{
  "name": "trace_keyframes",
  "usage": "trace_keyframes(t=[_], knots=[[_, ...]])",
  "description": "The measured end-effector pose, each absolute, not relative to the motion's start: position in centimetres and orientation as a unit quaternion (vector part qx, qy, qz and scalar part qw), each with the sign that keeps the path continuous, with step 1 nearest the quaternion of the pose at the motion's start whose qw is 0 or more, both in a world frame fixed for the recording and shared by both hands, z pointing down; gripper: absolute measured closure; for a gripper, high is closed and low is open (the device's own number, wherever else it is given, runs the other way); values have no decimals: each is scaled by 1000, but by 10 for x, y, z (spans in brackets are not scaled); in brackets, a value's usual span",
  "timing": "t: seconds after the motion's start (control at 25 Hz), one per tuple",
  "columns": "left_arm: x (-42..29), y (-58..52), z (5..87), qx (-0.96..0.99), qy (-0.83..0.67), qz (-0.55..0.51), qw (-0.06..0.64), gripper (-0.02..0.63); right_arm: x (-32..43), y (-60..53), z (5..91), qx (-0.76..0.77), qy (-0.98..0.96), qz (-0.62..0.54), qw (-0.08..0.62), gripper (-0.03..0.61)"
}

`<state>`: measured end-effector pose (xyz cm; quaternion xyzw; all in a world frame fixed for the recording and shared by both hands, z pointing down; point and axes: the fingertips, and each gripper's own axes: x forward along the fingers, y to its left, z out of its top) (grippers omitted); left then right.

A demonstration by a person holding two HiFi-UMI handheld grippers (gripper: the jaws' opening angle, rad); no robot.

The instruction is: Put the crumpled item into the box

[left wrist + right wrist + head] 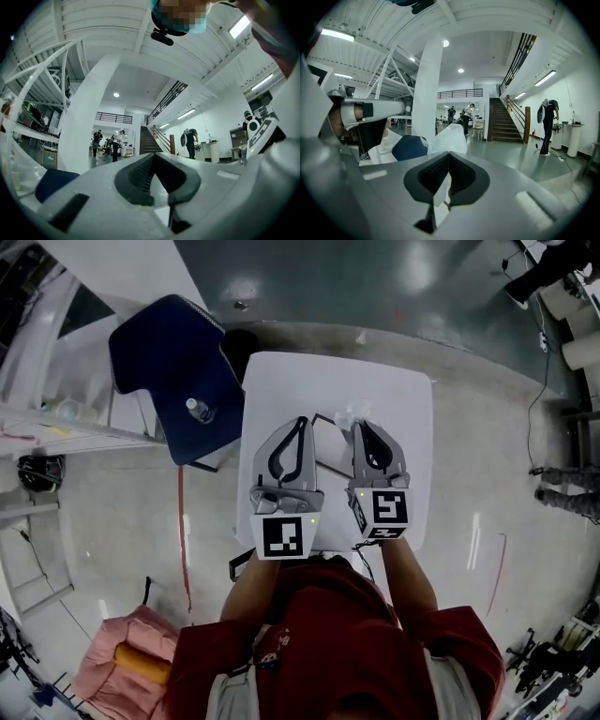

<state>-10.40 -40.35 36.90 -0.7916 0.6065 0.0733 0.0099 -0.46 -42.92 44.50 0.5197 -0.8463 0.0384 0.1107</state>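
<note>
- White desk [412,427] under both grippers, in a large hall with a pale, glossy floor.
- Right gripper [449,154]: pressed together, nothing pinched.
- Crumpled item [349,412], clear plastic, lies on the desk just beyond that gripper's tips, straight ahead, so the right hand is the nearer.
- Left gripper [153,155]: also pressed together and empty, alongside.
- Thin dark outline [323,451] between them may be the box; I cannot tell.
- Blue chair [173,362] stands left of the desk.

Short-sleeved red shirt [328,615]; grey left gripper [301,423] and right gripper [360,427], black-lined inside, carrying black-and-white marker cubes [284,536].
</note>
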Motion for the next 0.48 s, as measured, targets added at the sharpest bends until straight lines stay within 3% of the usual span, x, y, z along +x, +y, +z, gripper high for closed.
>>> trace_keyframes(t=[0.48], knots=[[-129,-421,392,-785,617,59,7,611,-23,-443,537,493,-841,92,204,575]])
